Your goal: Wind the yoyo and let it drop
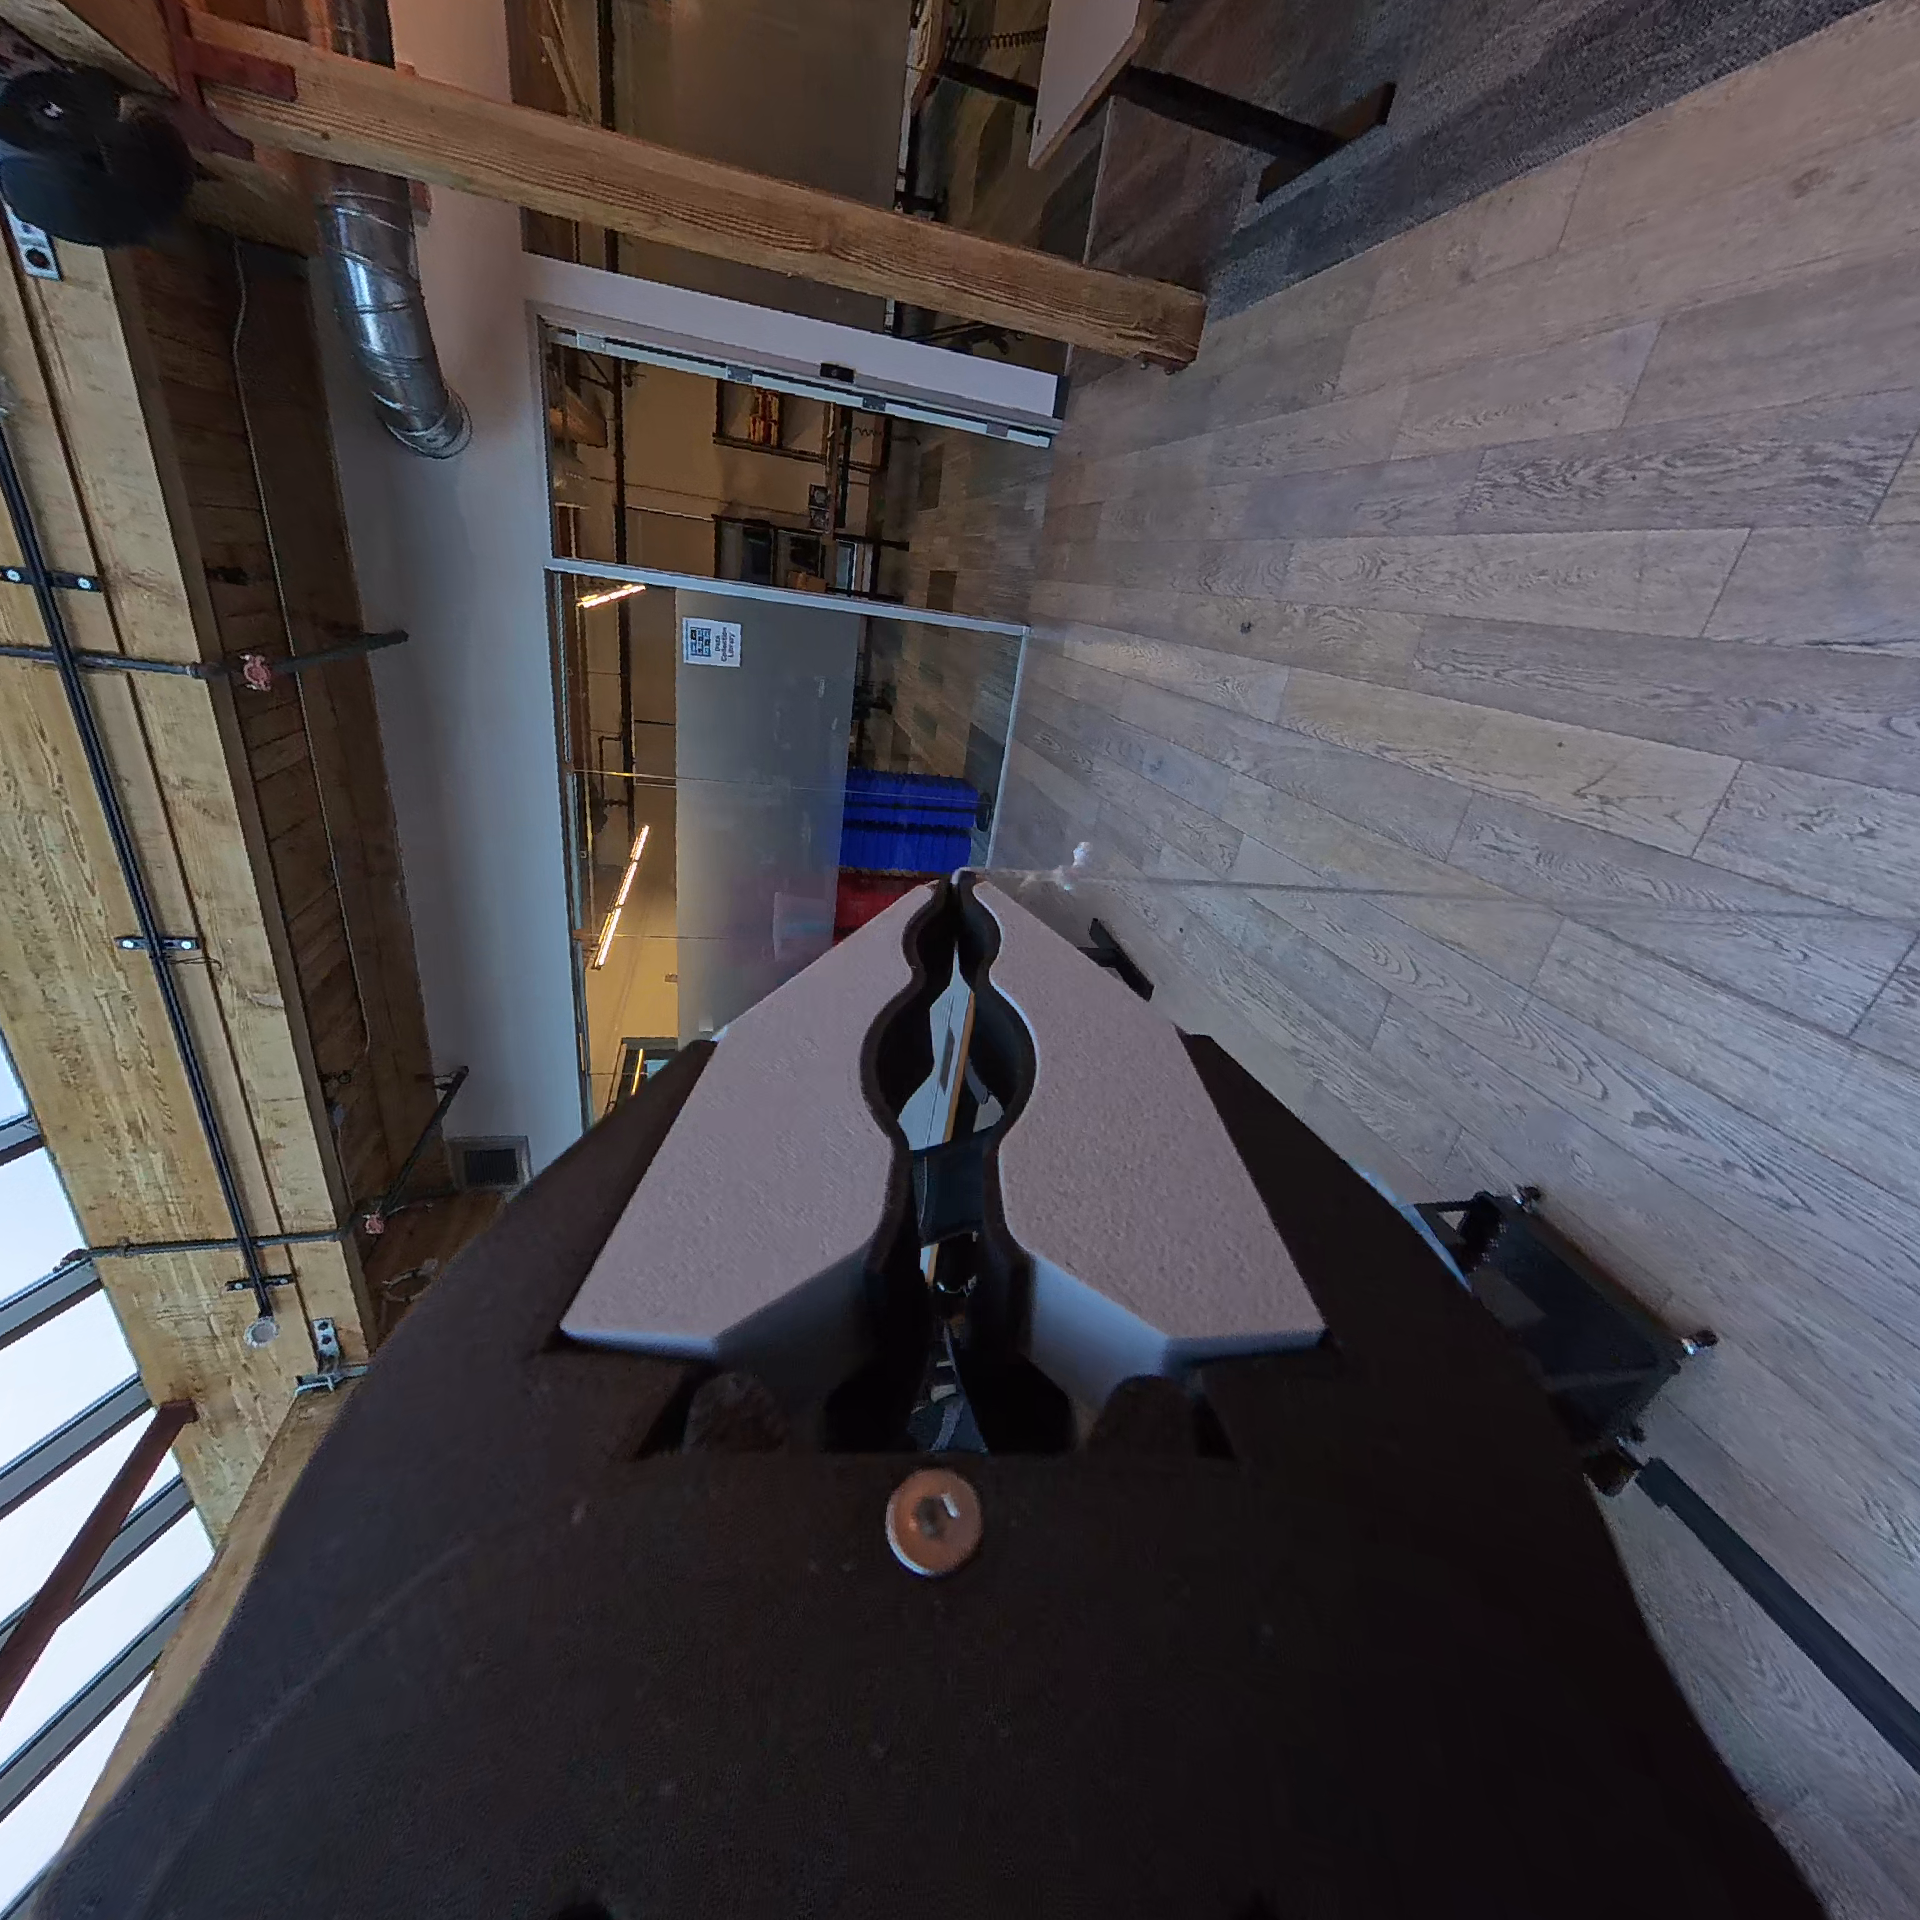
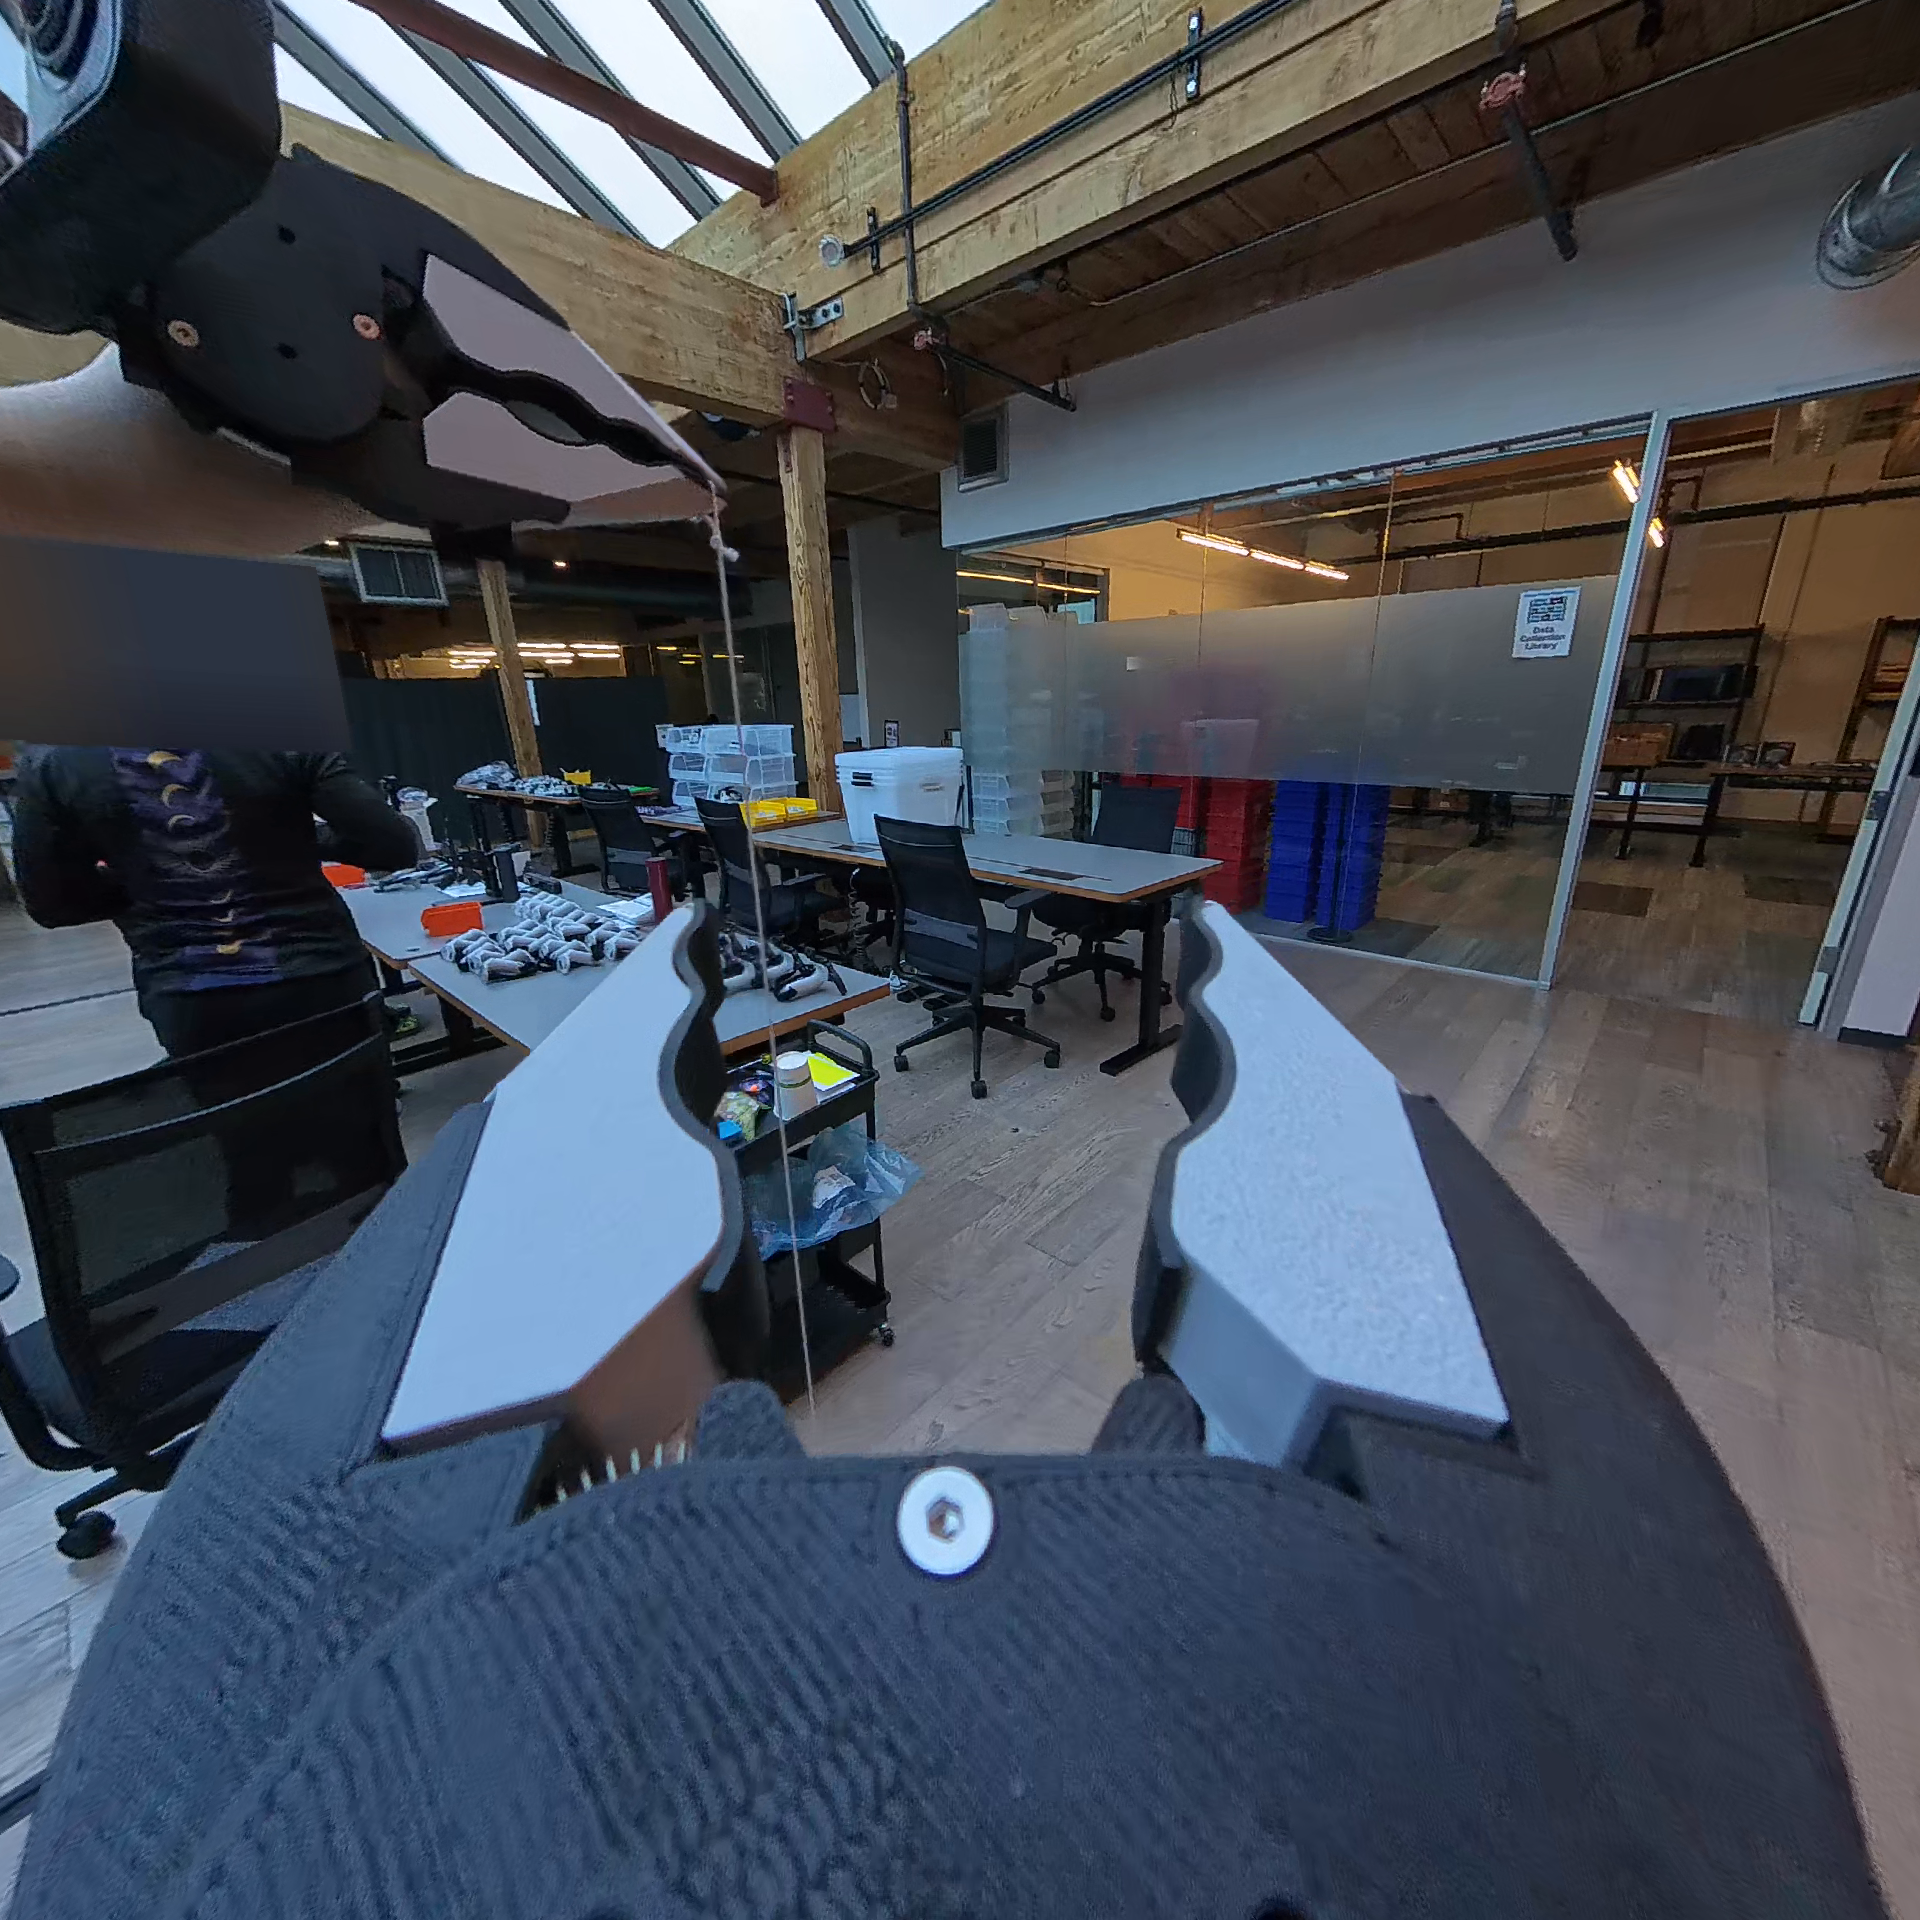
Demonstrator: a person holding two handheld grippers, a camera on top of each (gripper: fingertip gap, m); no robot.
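L gripper (image 2: 717,483) tips pinched on string (image 2: 764,935) end, held high. R gripper (image 2: 940,925) wide open, empty. String hangs taut; yoyo itself out of frame below. Likely dropped already; can't confirm.

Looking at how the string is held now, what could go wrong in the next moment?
1. The left gripper pinches the string only at its very fingertips, just above a knot; it could slip out.
2. The string hangs close to one finger of the open right gripper, so it may catch there.
3. The yoyo itself is out of view, so its drop cannot be checked.
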